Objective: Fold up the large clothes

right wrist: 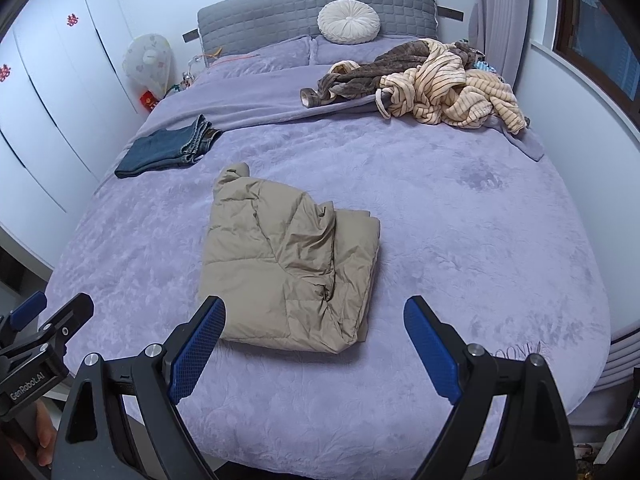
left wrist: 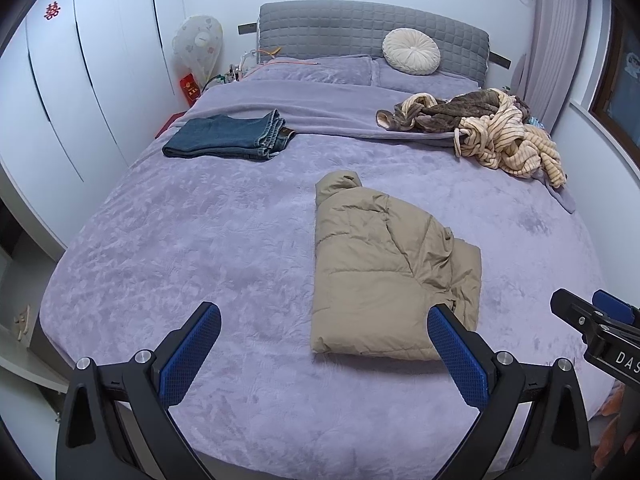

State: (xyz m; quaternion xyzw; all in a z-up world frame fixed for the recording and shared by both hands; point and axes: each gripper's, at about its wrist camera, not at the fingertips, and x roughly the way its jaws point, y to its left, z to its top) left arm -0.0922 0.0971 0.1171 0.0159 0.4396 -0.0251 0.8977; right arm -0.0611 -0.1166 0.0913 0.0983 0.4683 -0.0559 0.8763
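Observation:
A tan puffer jacket [left wrist: 384, 268] [right wrist: 288, 264] lies folded into a compact bundle on the purple bed [left wrist: 200, 240] [right wrist: 460, 240], near its foot. My left gripper [left wrist: 324, 316] hovers open above the bed's near edge, its right fingertip in front of the jacket's near corner and nothing between its blue pads. My right gripper [right wrist: 314, 308] is open too, just short of the jacket's near edge, holding nothing. Each gripper shows at the edge of the other's view: the right one [left wrist: 592, 320], the left one [right wrist: 44, 320]. Folded blue jeans [left wrist: 228, 140] [right wrist: 168, 148] rest at the far left.
A heap of striped cream and brown clothes [left wrist: 480, 128] [right wrist: 428, 80] sits at the far right near the pillows. A round white cushion [left wrist: 411, 51] leans on the grey headboard [right wrist: 280, 12]. White wardrobe doors [left wrist: 80, 80] line the left; a covered fan [left wrist: 198, 46] stands beside the bed.

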